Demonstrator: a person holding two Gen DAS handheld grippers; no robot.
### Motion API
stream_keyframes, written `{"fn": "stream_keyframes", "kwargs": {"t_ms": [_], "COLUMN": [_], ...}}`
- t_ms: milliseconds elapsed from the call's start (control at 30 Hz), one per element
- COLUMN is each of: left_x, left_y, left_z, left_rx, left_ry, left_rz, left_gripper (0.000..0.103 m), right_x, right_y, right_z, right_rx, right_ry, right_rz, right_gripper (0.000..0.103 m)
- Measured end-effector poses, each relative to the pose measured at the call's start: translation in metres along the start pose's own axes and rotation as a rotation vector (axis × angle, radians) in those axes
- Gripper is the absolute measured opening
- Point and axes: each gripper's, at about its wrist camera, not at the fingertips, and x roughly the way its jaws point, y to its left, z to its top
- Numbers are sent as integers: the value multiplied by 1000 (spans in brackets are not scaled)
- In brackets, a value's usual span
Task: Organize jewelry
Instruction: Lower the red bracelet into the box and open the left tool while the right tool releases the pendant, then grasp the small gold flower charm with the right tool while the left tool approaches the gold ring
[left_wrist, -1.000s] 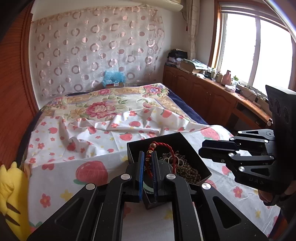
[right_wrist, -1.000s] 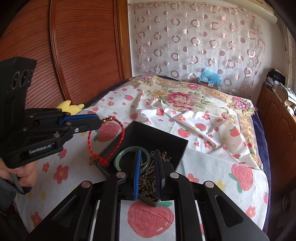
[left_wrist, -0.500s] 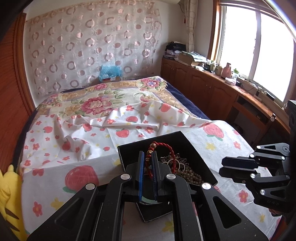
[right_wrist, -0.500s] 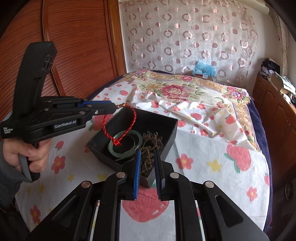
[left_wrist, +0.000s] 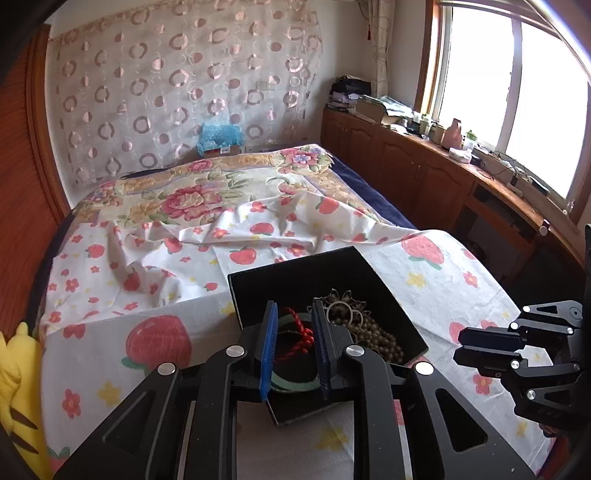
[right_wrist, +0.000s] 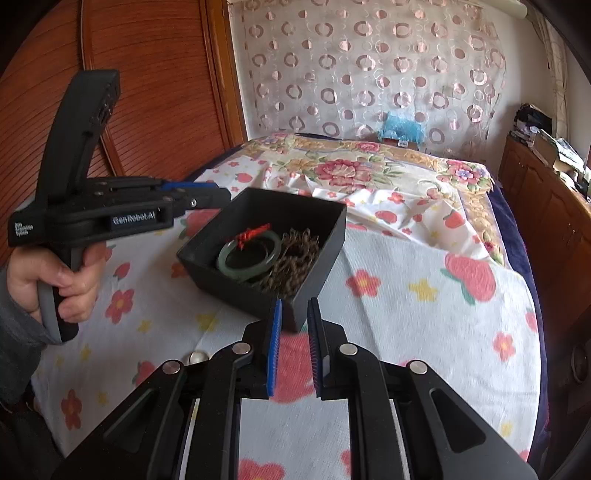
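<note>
A black open box (right_wrist: 325, 236) sits on the flowered bedsheet; it also shows in the left wrist view (left_wrist: 295, 269). Inside lie a red cord bracelet (right_wrist: 253, 233), a green jade bangle (right_wrist: 249, 255) and a heap of brown bead chains (right_wrist: 291, 258). In the left wrist view the red bracelet (left_wrist: 297, 334) lies in the box between my left fingers. My left gripper (left_wrist: 293, 345) is open above the box's near-left side; it shows in the right wrist view (right_wrist: 218, 194). My right gripper (right_wrist: 294, 339) is open and empty, just in front of the box's near corner.
A yellow plush toy (left_wrist: 18, 398) lies at the bed's left edge. A rumpled flowered quilt (left_wrist: 207, 199) covers the far bed. Wooden cabinets (left_wrist: 424, 184) with clutter run under the window at right. A wooden headboard (right_wrist: 147, 92) stands at left.
My left gripper has opened and let go of the red bracelet, which now lies in the box on the bangle. My right gripper has drawn back from the box.
</note>
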Motion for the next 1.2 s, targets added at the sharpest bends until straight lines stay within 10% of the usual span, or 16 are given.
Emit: {"fn": "stream_keyframes", "kwargs": {"t_ms": [1200], "left_x": [-22], "left_y": [-14], "left_z": [-111], "left_rx": [-33], "left_ry": [175], "left_rz": [-38], "left_gripper": [19], "right_x": [11], "right_y": [67], "right_z": [-73], "right_rx": [-161], "right_ry": [187], "right_rz": [93], "right_gripper": [23]}}
